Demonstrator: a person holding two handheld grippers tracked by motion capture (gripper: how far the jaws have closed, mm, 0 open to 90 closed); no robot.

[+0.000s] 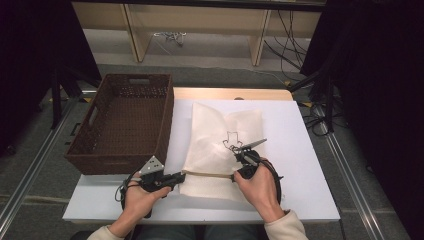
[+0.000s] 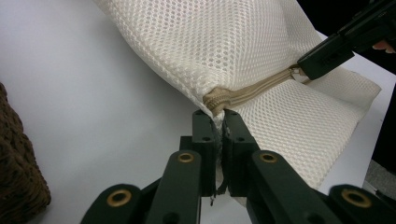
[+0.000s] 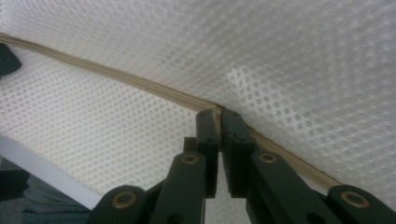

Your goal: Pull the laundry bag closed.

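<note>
A white mesh bag point(image 1: 220, 135) lies on the white table point(image 1: 300, 165), its tan zipper point(image 1: 207, 174) running along the near edge. My left gripper point(image 1: 181, 175) is shut on the bag's corner at the zipper's left end; the left gripper view has the jaws point(image 2: 220, 114) pinching the mesh point(image 2: 224, 42) just below the zipper end point(image 2: 217, 98). My right gripper point(image 1: 233, 176) is shut on the zipper farther right. In the right gripper view its jaws point(image 3: 219, 112) close over the tan zipper line point(image 3: 116, 74). The right gripper point(image 2: 302, 70) is also seen in the left gripper view, clamped on the zipper.
A brown wicker basket point(image 1: 125, 120) stands at the table's left, close to my left hand; its side point(image 2: 18, 177) appears in the left gripper view. A black mark or cord point(image 1: 232, 141) lies on the bag's middle. Bare table extends right of the bag.
</note>
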